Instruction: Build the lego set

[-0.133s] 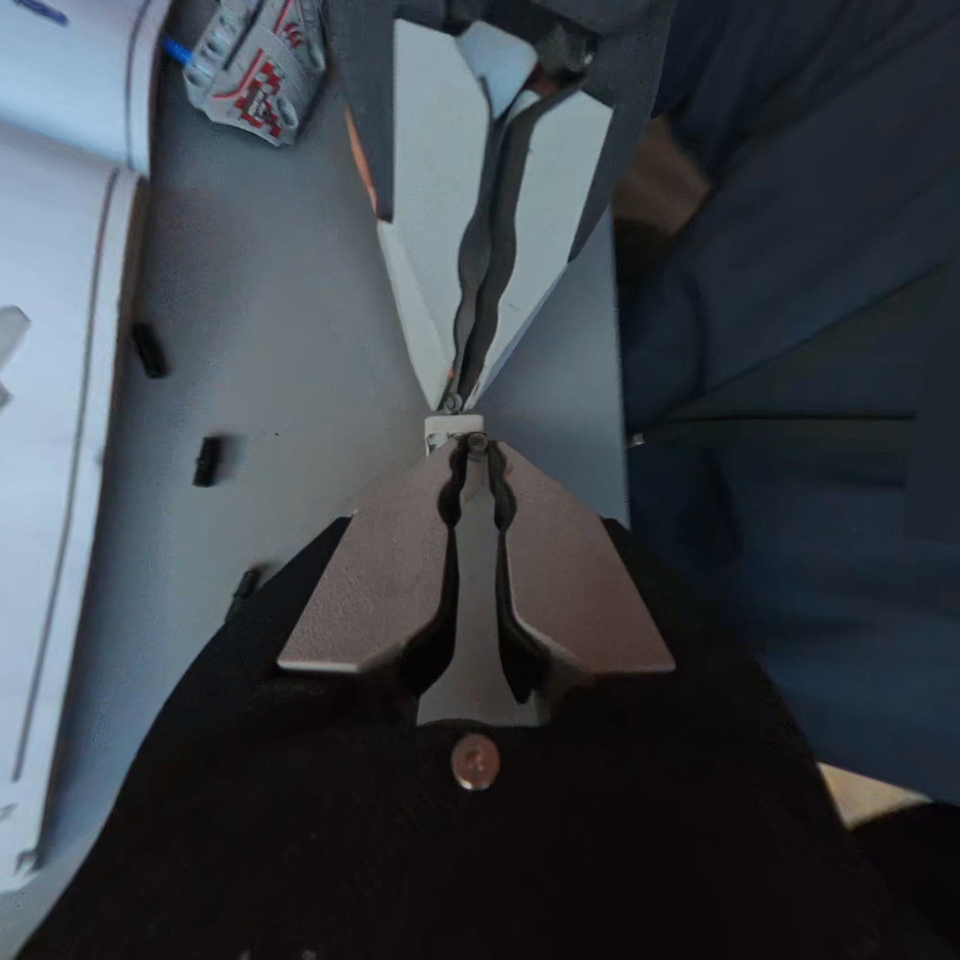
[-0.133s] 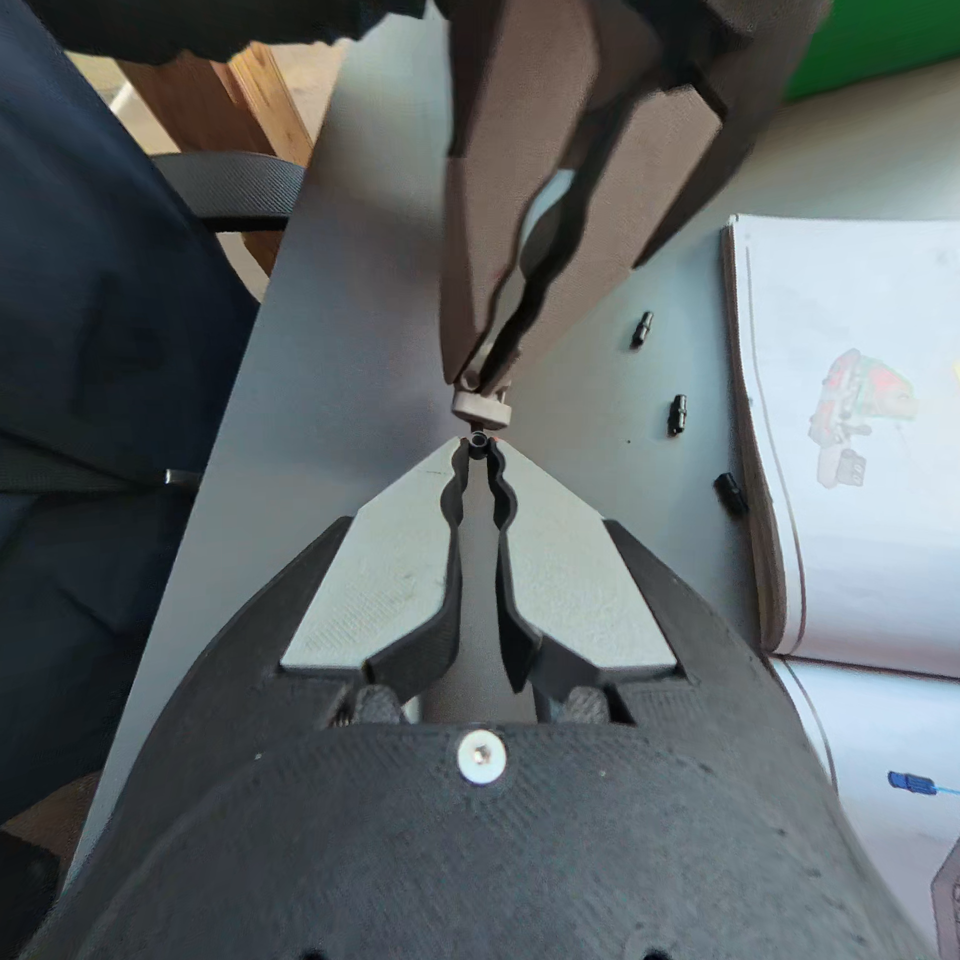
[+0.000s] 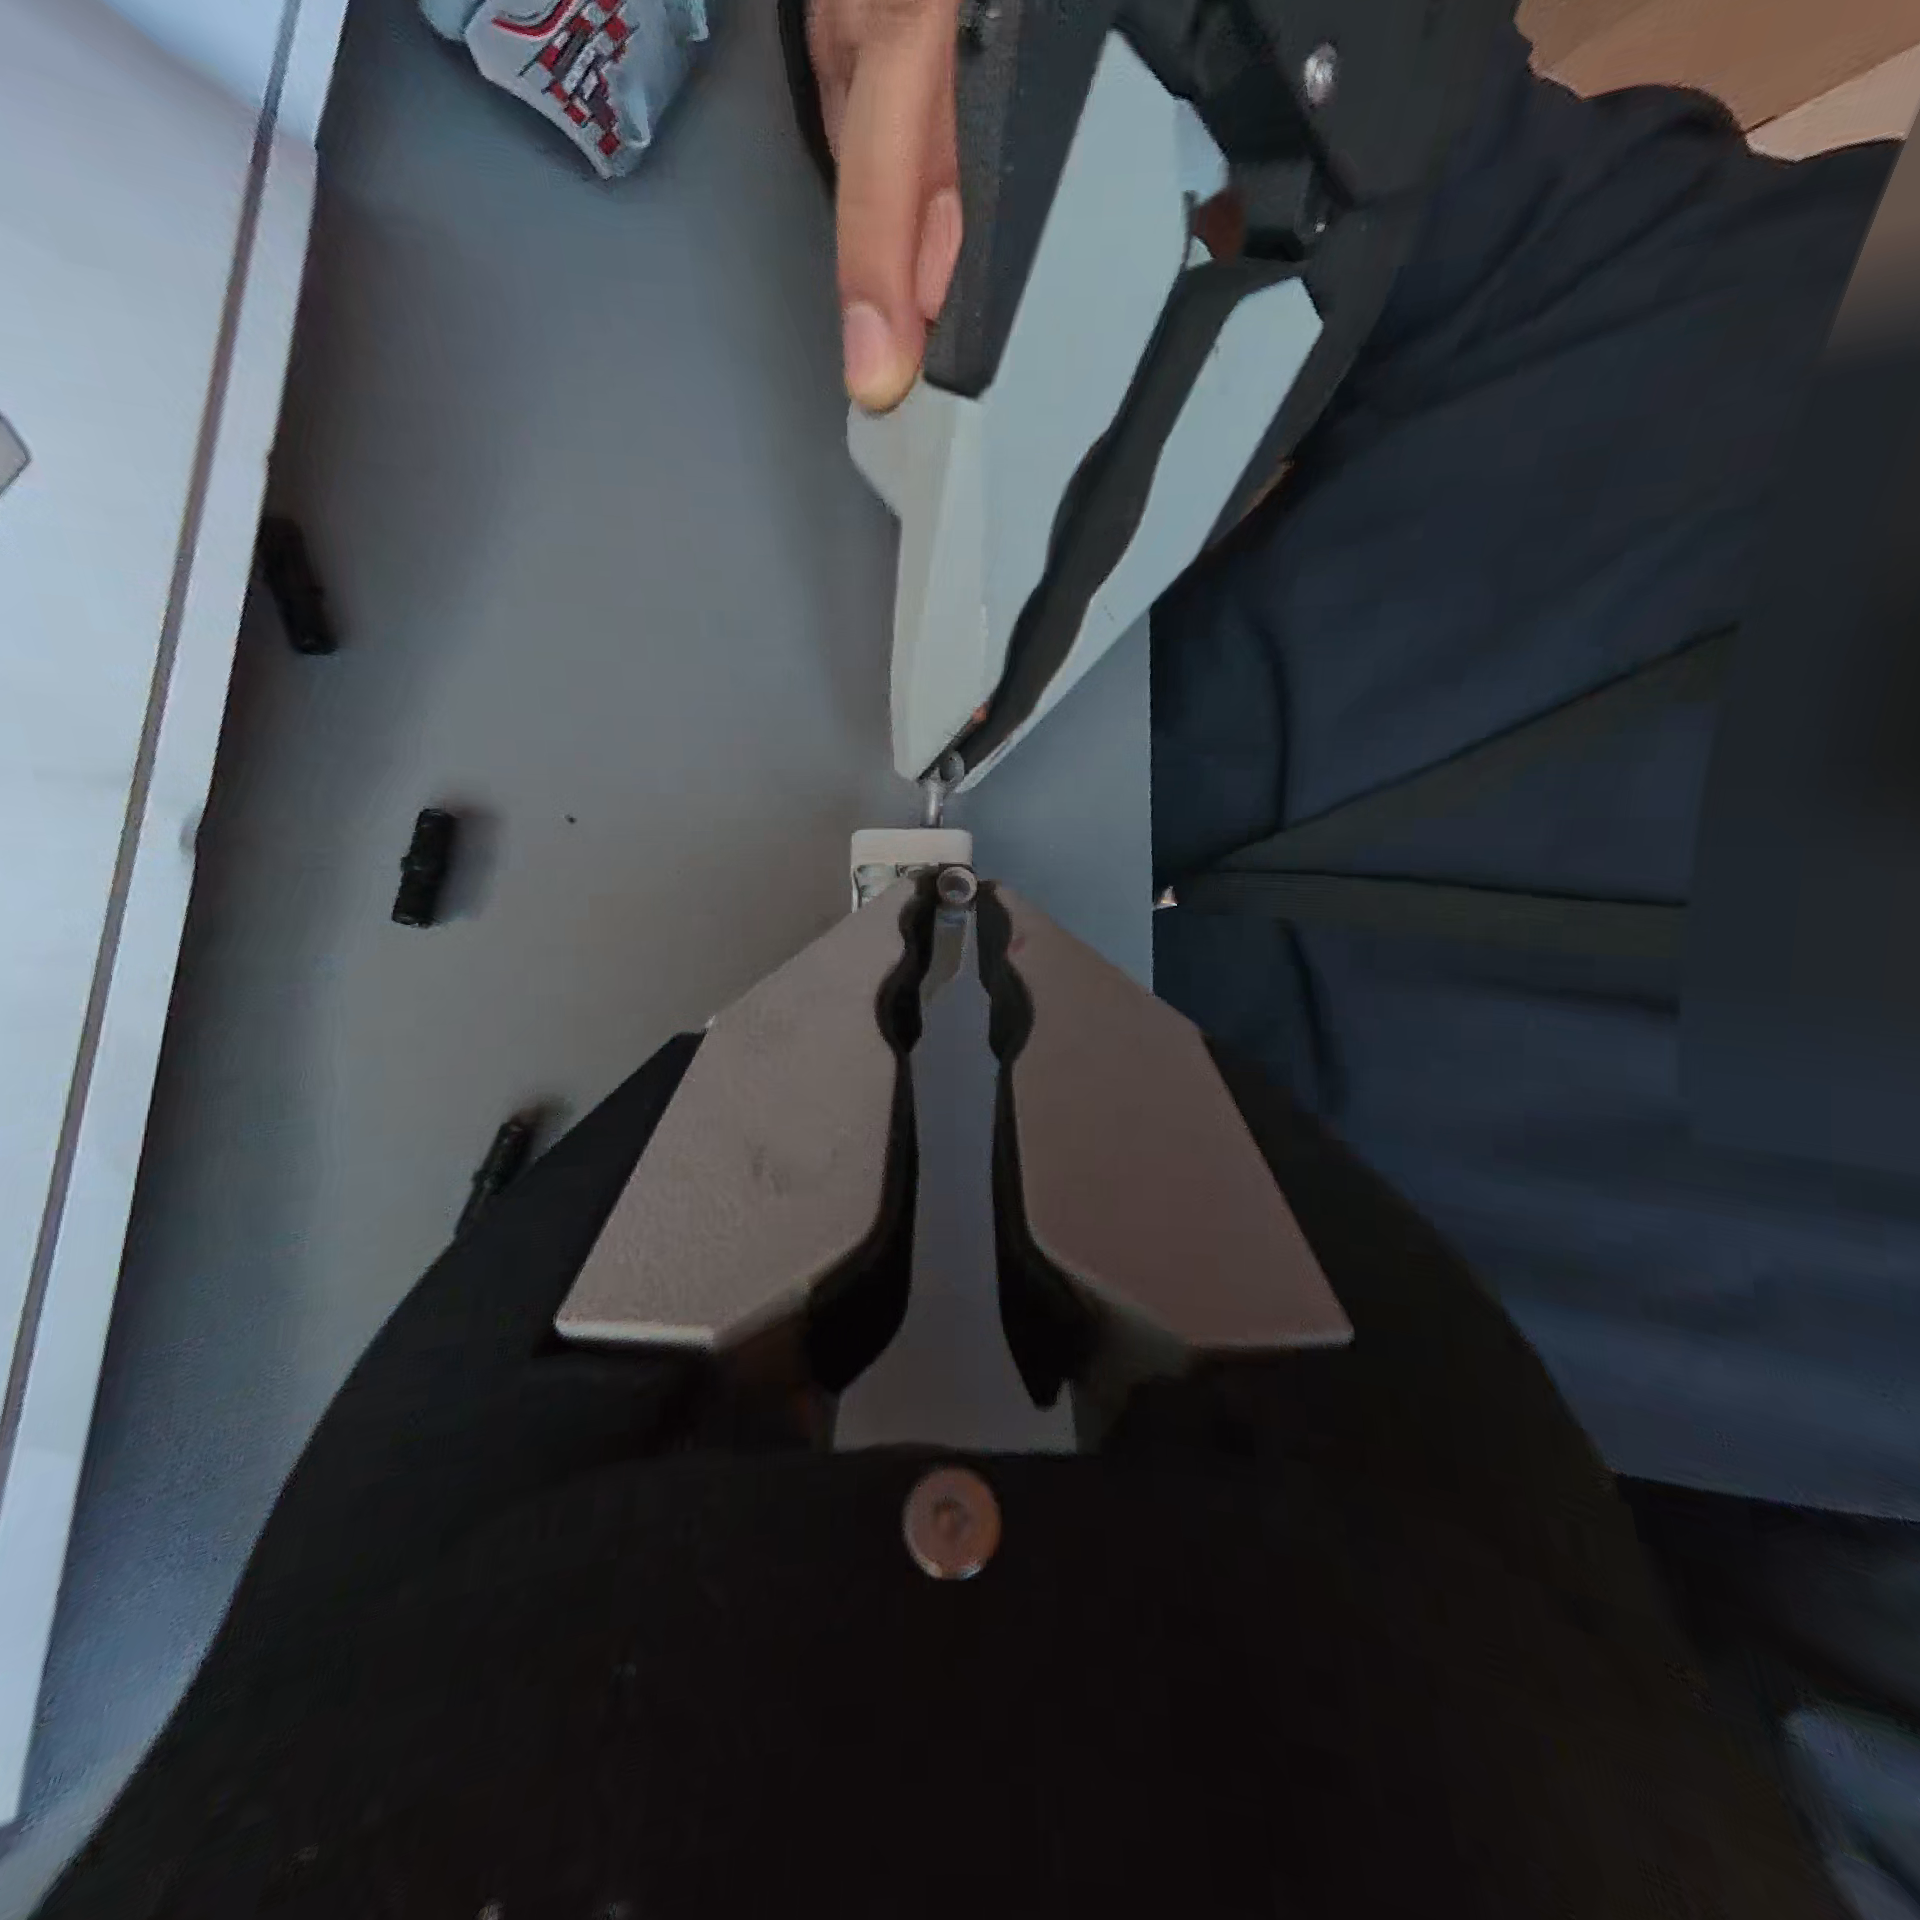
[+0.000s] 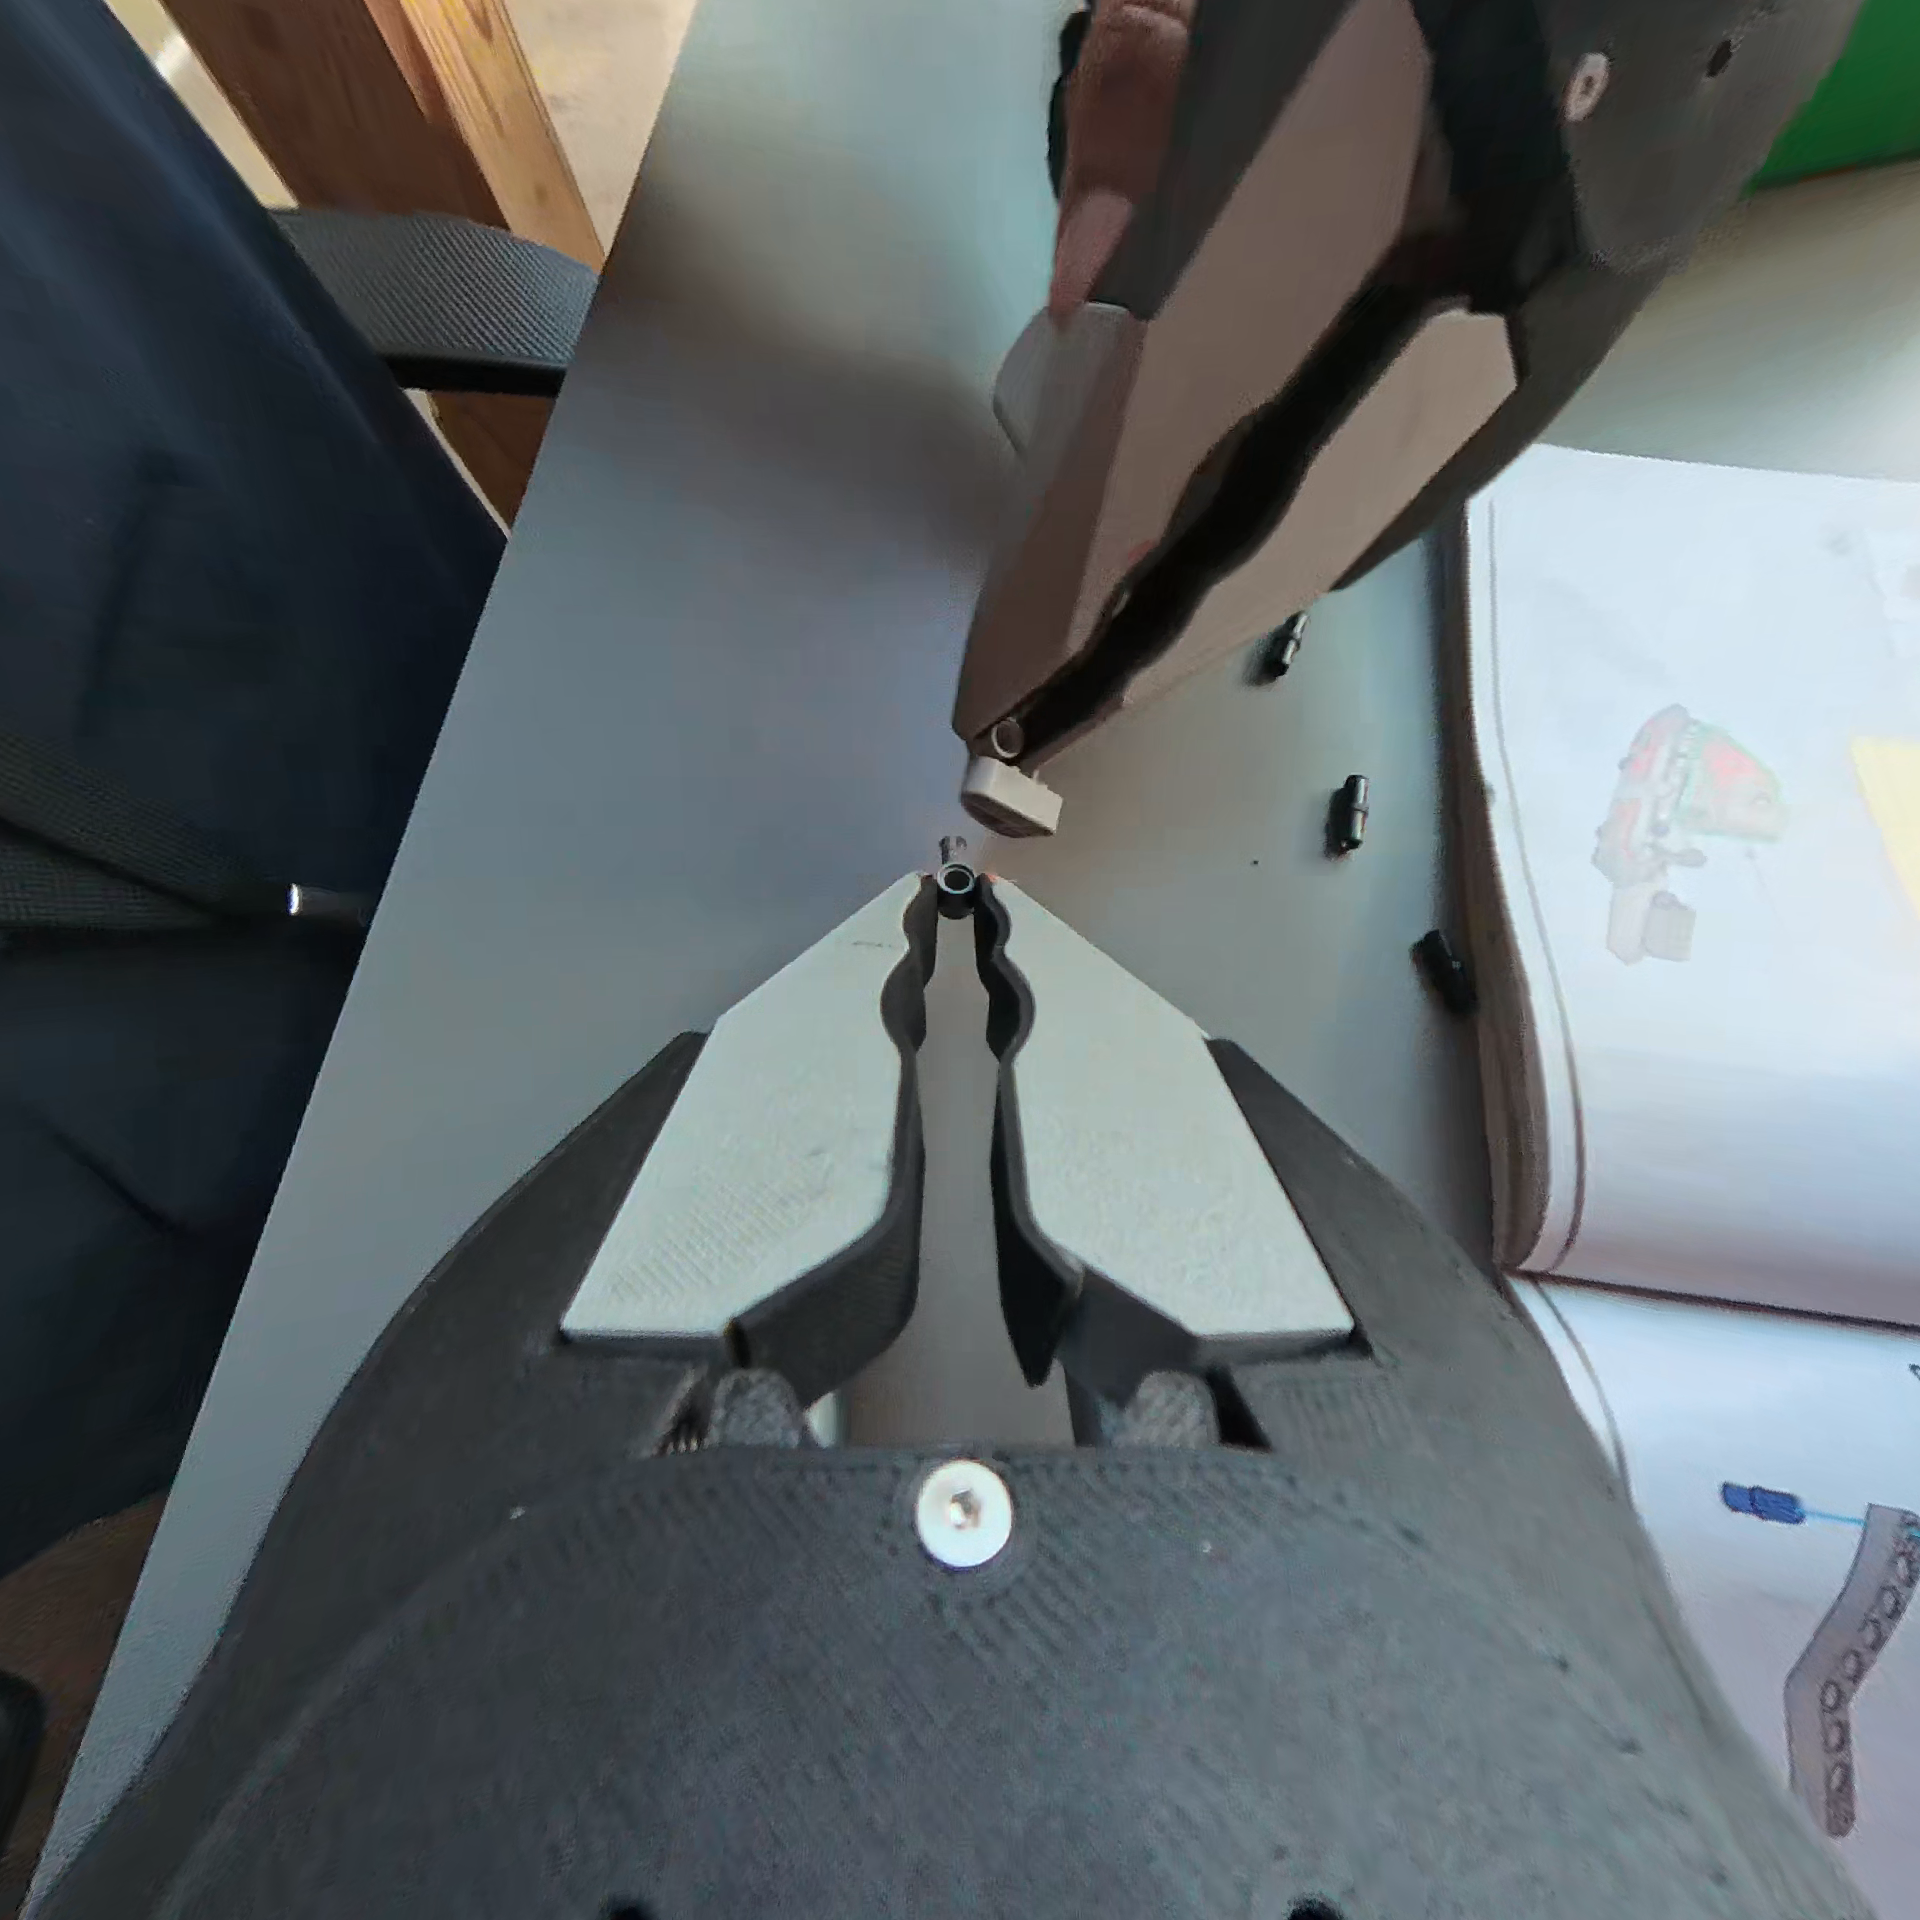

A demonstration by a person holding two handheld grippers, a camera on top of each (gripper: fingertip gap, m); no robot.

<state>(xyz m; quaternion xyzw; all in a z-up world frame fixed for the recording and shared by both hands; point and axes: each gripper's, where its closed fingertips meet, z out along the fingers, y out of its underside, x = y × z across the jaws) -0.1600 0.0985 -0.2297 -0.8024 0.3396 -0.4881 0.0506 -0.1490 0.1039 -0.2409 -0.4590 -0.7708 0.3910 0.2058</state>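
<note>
My left gripper [image 3: 951, 896] is shut on a small light grey lego piece [image 3: 896, 858], which sticks out past its tips. My right gripper [image 3: 940, 769] comes down from above, shut on a small black pin [image 3: 935, 798] that points at the grey piece. In the right wrist view my right gripper [image 4: 956, 885] holds the black pin [image 4: 957, 886] at its tips. The left gripper [image 4: 1003, 743] hangs above and to the right with the grey piece [image 4: 1013, 802]. There is a small gap between pin and piece. Both are held above the grey table [image 4: 675, 675].
Loose black pins [image 3: 424, 868] [image 4: 1349, 814] lie on the table beside an open instruction booklet [image 3: 94, 623] [image 4: 1714, 935]. A partly built grey and red model [image 3: 582, 83] sits at the far end. The table edge [image 3: 1148, 727] borders a person's dark blue clothing. My left and right fingertips are right by each other.
The two grippers have drawn slightly apart. The grey piece, which was right at the pin's tip, now sits up and to the right of it in the right wrist view.
</note>
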